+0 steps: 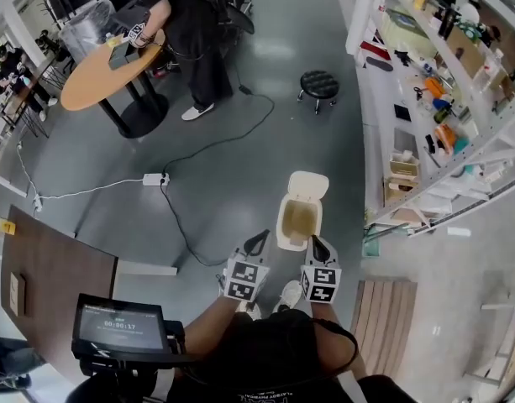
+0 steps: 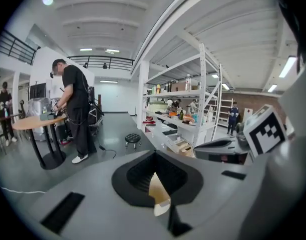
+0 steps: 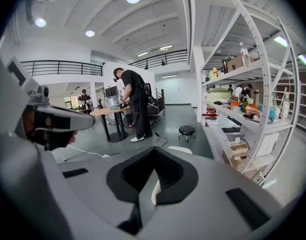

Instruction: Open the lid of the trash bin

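On the grey floor (image 1: 240, 154), beside the foot of a white shelving rack (image 1: 459, 133), a cream trash bin (image 1: 297, 222) stood with its lid (image 1: 308, 185) tipped up at the far side, its inside bare to the camera. The left gripper (image 1: 258, 241) pointed at the floor just left of the bin, and the right gripper (image 1: 318, 247) lay close to its near rim, each dark tip looking drawn together. Farther off stood a black stool (image 1: 319, 84) and a person in black (image 1: 186, 32) at a round wooden table (image 1: 99, 75), with a white power strip (image 1: 154, 179) between.
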Demonstrator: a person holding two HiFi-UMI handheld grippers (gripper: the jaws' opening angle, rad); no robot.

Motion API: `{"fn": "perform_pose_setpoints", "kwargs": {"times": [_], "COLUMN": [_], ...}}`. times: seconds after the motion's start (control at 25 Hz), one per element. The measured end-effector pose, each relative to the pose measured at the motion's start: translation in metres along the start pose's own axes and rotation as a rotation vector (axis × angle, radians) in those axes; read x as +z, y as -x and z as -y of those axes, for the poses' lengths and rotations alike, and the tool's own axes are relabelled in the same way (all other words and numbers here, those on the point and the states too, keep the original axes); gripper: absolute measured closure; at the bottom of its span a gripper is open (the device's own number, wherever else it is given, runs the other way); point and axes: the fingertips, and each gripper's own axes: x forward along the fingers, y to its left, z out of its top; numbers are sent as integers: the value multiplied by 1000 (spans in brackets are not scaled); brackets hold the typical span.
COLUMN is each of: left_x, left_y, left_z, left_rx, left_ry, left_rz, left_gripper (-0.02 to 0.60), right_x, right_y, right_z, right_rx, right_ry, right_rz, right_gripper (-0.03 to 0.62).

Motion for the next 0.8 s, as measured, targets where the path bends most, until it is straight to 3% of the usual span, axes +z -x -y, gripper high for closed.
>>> {"fn": "perform_pose_setpoints", "kwargs": {"times": [0.2, 0.56, 0.8], "left_x": [0, 15, 30], "left_y": [32, 62, 77], "left_z": [0, 22, 45], "left_rx": [-14, -70, -51], "left_ry": [-26, -2, -1], "left_rz": [32, 68, 106], "left_gripper": [584, 584, 584], "right_x": [-1, 23, 42], "right_y": [26, 74, 98], "right_z": [-24, -44, -47], "right_rx": [13, 15, 45], "right_ry": [-60, -24, 30], "right_rz": [1, 76, 119], "right_gripper": [597, 597, 597]}}
